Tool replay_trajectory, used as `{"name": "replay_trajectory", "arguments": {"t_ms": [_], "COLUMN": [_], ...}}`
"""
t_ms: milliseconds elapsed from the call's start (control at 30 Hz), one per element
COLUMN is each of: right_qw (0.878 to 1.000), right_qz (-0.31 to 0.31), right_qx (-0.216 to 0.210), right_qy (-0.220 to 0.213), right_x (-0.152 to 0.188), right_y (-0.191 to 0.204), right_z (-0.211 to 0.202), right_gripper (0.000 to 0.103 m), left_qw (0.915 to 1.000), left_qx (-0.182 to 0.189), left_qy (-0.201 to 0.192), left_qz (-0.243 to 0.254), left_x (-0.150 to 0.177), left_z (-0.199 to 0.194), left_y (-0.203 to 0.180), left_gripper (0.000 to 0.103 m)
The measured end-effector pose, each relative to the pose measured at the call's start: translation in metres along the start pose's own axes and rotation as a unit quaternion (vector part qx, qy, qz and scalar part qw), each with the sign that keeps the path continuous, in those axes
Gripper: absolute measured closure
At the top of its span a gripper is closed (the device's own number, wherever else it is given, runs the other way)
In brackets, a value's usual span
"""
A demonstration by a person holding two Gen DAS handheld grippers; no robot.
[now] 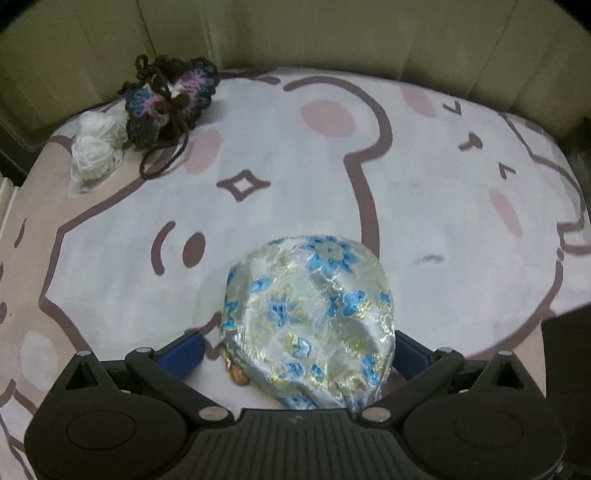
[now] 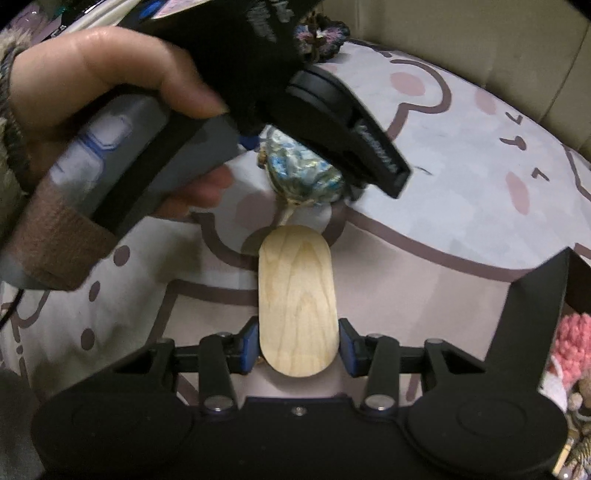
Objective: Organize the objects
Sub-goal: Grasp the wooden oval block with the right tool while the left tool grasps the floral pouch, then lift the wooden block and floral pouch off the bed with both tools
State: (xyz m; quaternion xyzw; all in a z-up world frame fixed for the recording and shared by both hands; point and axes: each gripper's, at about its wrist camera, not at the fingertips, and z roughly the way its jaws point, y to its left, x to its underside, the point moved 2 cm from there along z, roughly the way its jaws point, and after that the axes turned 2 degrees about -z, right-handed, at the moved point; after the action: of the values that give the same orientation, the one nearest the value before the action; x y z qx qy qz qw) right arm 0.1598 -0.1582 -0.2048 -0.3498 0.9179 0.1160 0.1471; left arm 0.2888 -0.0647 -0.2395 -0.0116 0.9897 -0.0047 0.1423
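My left gripper has its blue pads around a silvery brocade pouch with blue flowers; the pouch fills the gap and bulges forward over the printed cloth. In the right wrist view the same pouch hangs under the left gripper's black body, held by a hand. My right gripper is shut on a flat oval wooden piece that points forward toward the pouch.
A dark crocheted bag with a cord and white yarn balls lie at the far left of the cartoon-print cloth. A cardboard wall stands behind. Pink yarn sits at the right edge.
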Motion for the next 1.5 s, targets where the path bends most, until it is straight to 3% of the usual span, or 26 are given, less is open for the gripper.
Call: {"name": "replay_trajectory", "arguments": {"t_ms": [167, 467, 567, 900, 1233, 1500], "right_qw": [1.0, 0.999, 1.0, 0.993, 0.984, 0.992], "right_qz": [0.005, -0.017, 0.017, 0.106, 0.161, 0.123], "right_qx": [0.012, 0.034, 0.023, 0.022, 0.0, -0.011], "right_qy": [-0.014, -0.01, -0.013, -0.041, -0.082, -0.026], "right_x": [0.001, -0.013, -0.015, -0.016, -0.023, -0.015], "right_y": [0.0, 0.011, 0.004, -0.016, -0.025, -0.012], "right_z": [-0.003, 0.014, 0.014, -0.007, -0.028, -0.016], "right_gripper": [0.057, 0.054, 0.056, 0.058, 0.058, 0.057], "left_qw": [0.9995, 0.9998, 0.9999, 0.9995, 0.9984, 0.9977], "left_qx": [0.024, 0.016, 0.013, 0.031, 0.038, 0.047], "left_qy": [0.008, 0.005, 0.0, -0.003, -0.038, -0.034], "left_qz": [-0.016, 0.011, 0.01, -0.002, -0.02, -0.037], "left_x": [0.005, 0.007, 0.007, 0.012, 0.013, 0.016], "left_z": [-0.006, -0.007, -0.01, -0.019, -0.049, -0.047], "left_y": [0.012, 0.011, 0.014, 0.025, 0.04, 0.046], "left_gripper": [0.001, 0.012, 0.023, 0.026, 0.027, 0.027]}}
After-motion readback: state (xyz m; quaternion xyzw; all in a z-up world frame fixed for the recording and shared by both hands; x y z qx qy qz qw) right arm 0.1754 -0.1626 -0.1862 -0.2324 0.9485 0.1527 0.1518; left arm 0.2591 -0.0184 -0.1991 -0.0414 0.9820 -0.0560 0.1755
